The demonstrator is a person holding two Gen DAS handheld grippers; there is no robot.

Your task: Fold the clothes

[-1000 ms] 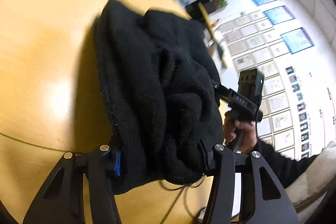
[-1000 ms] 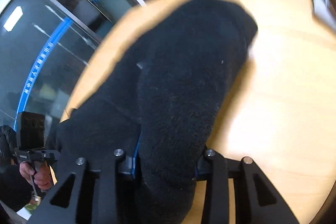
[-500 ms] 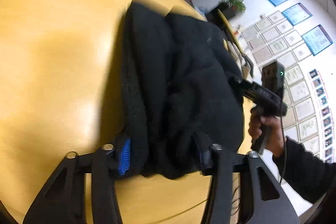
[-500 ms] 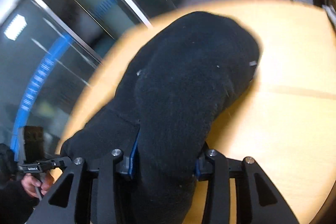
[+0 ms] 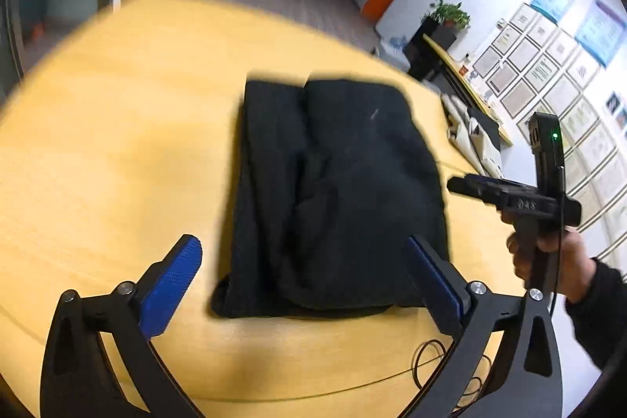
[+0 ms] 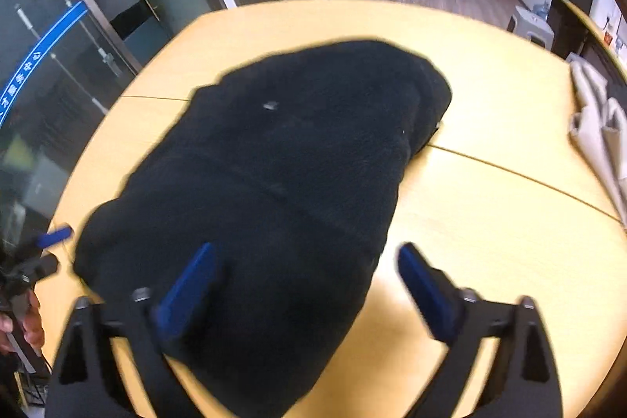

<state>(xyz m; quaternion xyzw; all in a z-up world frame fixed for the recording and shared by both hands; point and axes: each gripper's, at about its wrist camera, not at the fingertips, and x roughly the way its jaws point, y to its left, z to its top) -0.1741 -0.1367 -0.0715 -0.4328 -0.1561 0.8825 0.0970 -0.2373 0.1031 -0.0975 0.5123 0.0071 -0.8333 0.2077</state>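
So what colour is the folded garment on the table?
Plain black, no pattern visible; the garment shows best in the left wrist view.

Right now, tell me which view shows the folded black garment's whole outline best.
The left wrist view: the black garment lies whole on the table, all edges visible. In the right wrist view it runs off the bottom.

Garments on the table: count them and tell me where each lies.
2. A folded black garment lies mid-table on the wooden table. A pale beige garment lies at the table's right edge; its far end is cut off, so more may be hidden.
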